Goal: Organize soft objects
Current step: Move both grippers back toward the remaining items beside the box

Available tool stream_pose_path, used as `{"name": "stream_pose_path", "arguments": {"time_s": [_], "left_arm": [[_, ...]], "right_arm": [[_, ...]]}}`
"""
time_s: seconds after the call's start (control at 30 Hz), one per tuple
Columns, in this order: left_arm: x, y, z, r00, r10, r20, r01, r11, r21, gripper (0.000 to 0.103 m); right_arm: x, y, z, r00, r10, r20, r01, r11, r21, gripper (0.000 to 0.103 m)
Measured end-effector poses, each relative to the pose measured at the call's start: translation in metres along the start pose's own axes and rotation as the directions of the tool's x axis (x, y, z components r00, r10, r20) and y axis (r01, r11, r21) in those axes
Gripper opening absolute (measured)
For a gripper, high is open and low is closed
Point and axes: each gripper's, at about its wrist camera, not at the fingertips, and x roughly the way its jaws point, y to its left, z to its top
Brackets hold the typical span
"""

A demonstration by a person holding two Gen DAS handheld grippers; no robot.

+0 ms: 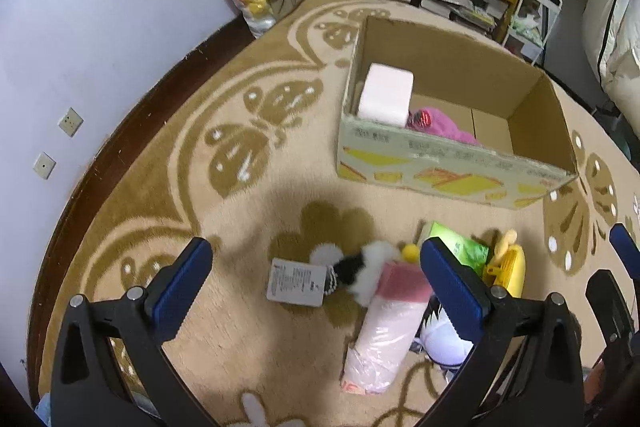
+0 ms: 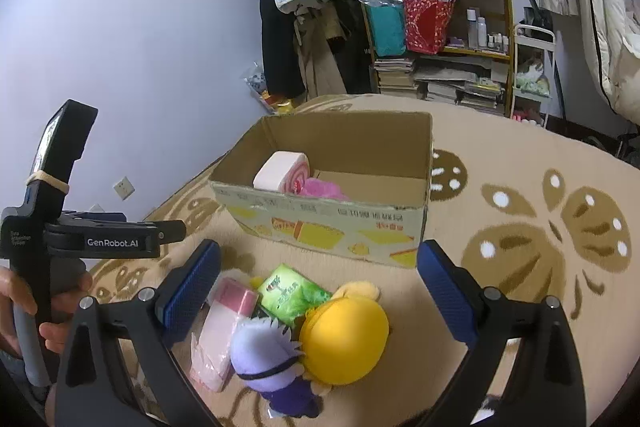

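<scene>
Bedroom floor, beige carpet with brown butterfly and flower pattern; lilac wall to the left, cluttered shelf behind.

Left gripper: blue-padded fingers wide apart, nothing between the pads, hovering over the carpet. Just ahead, between the fingers, lies a black-and-white fluffy plush with a grey paper hang tag trailing to its left. Touching it on the right is a long pink cylindrical plush roll in clear plastic wrap; its long axis runs roughly along the fingers' line, darker pink end away from the camera toward the box.

Right gripper: fingers also spread wide, holding nothing. Directly below and between them sits a round yellow plush, with a lilac-haired doll plush in purple clothes touching its left side and a green soft packet just behind.

Beyond the pile: open brown cardboard box with yellow print, already holding a pink-and-white swiss-roll cushion and a magenta fuzzy item at its left end; right half bare.

Judgement: right gripper is nearer the yellow plush, left nearer the fluffy plush and roll. Either pick needs a descent, then a carry forward to the box.
</scene>
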Motion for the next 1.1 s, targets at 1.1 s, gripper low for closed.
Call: {"name": "stream_pose_path", "arguments": {"time_s": [1.1], "left_arm": [[0.044, -0.039, -0.024, 0.981, 0.067, -0.181, -0.037, 0.985, 0.167, 0.103]], "right_arm": [[0.039, 0.026, -0.054, 0.977, 0.024, -0.213, -0.047, 0.993, -0.106, 0.074]]}}
